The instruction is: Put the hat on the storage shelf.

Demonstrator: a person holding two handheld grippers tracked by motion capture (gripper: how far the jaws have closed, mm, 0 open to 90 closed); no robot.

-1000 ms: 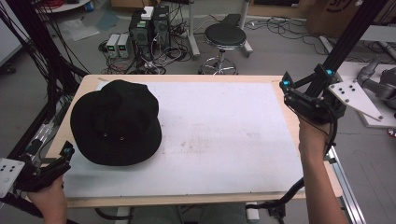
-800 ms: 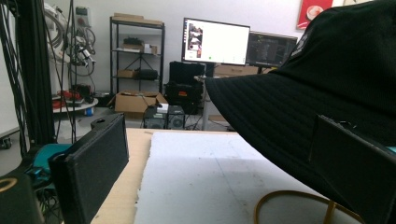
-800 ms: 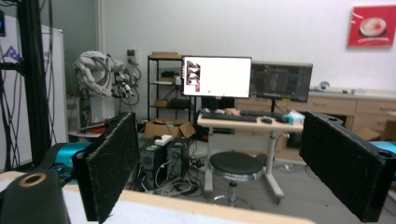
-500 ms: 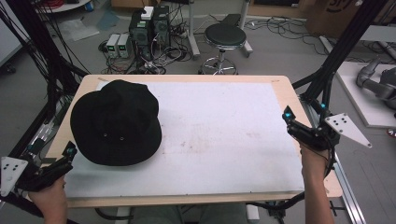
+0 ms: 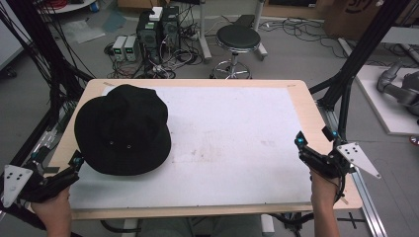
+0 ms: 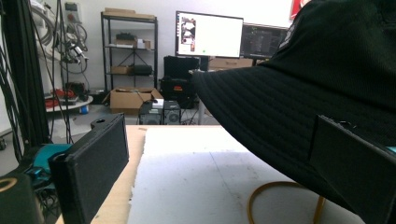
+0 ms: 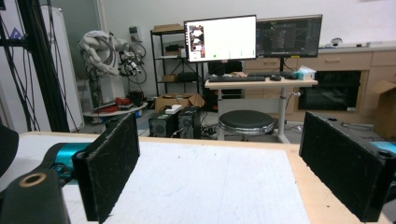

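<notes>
Since the earlier frames, the right tool [image 5: 316, 157] has dropped from a raised position beside the black frame post to a low station at the right near edge of the worktop [image 5: 237, 207]. The left tool [image 5: 58, 178] has held its place at the near left corner, and the black hat [image 5: 123, 129] has not shifted.

The hat rests crown-up on the left part of the white mat [image 5: 232, 143], with its brim reaching toward the left and rear margins of the mat. It is round, so it presents no long axis; any point on the brim offers an equivalent grip.

The left tool is the nearer of the two. Its tip lies just beside the near-left brim, and the hat lies ahead of it and slightly to the right. In the left gripper view the jaws stand wide apart and hold nothing: the brim [image 6: 280, 116] overhangs the right jaw, while the left jaw stands clear over the wooden edge. A gap between brim and mat is visible there, which should admit a jaw beneath the brim.

The right tool [image 7: 224, 172] is well apart from the hat, with jaws wide and empty, pointing across bare mat.

Open room: the centre and right of the mat are free. On the left, the hat sits near the worktop edge, leaving little margin there.
</notes>
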